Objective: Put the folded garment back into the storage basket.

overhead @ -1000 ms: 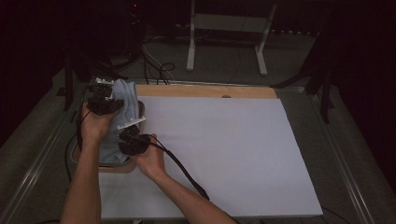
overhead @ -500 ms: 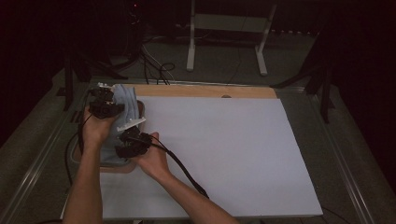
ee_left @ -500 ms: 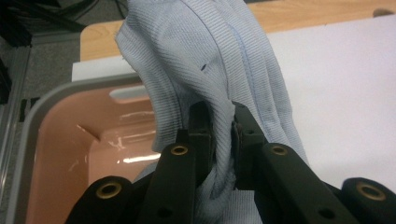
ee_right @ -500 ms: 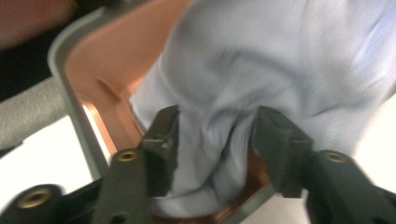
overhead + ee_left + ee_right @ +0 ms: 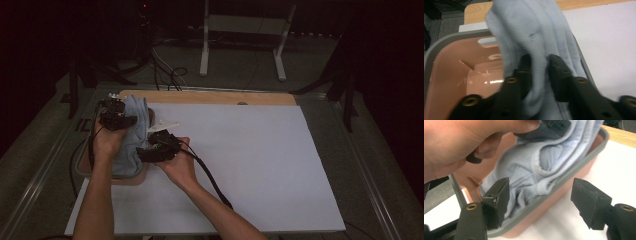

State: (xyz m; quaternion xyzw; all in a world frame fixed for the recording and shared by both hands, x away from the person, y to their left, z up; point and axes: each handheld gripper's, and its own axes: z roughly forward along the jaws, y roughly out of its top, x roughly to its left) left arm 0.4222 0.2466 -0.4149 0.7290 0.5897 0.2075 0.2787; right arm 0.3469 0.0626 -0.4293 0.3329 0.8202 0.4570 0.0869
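Lowering a pale blue garment [image 5: 133,131] into the pink bin [image 5: 451,75] at the bench's [image 5: 250,165] left edge. Left gripper [image 5: 114,116] just easing its fingers [image 5: 525,70] apart, cloth between them yet, probably barely pinched. Right gripper [image 5: 540,202] just spreading wide, straddling the bin's grey rim, gripping nothing. Next, likely: releasing fully, tucking the overhanging cloth inside.

I count one pale blue ribbed cloth [image 5: 134,131], one pink plastic bin with a grey rim [image 5: 564,182], and one white sheet [image 5: 250,165] over one wooden board [image 5: 210,97].
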